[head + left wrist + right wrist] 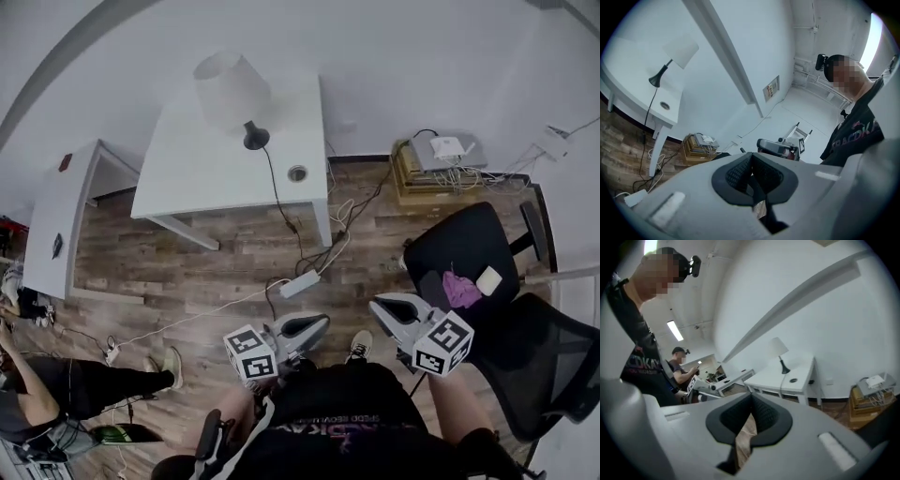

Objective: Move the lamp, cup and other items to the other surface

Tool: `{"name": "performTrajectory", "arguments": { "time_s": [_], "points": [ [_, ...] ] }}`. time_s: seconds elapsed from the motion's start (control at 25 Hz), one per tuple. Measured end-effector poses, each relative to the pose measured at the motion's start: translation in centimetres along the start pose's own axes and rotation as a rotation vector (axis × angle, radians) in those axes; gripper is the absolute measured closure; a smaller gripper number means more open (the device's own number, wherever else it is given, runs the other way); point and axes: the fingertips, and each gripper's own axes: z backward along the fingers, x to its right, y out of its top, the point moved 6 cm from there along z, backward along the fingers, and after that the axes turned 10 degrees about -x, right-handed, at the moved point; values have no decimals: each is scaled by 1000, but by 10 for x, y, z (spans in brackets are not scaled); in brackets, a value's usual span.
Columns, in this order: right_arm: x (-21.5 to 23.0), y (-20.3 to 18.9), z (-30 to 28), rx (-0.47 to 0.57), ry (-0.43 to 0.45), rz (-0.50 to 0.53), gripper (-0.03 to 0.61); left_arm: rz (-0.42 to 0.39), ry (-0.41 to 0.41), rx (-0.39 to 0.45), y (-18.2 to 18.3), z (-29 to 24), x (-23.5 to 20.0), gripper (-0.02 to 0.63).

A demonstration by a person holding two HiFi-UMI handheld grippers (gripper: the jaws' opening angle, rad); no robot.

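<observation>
Bright, even indoor light, soft shadows, strong fisheye bending and dark corners.

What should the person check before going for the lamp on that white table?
1. Left gripper empty: ok, jaws together with nothing between them.
2. Right gripper empty: ok, also shut on nothing; both would need opening for a grasp.
3. Lamp upright on the white table: ok.
4. Lamp cable free to follow: cannot tell; it drops off the table toward a power strip on the floor.
5. Grippers near the lamp: not ok; both sit close to the person's body, away from the table.
6. Cup located: cannot tell; none shows on that table.
</observation>
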Motion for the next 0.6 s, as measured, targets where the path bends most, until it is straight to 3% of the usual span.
{"name": "performTrajectory", "arguments": {
  "time_s": [0.12,0.32,0.6],
  "points": [
    [-47,13,-48,-24,115,83,578,-21,23,25,7,29,-2,617],
    [-101,26,-102,-41,264,106,578,-36,60,75,12,79,-10,617],
    [-150,24,-154,-116,361,170,575,-7,103,158,11,144,-19,617]
  ]
}}
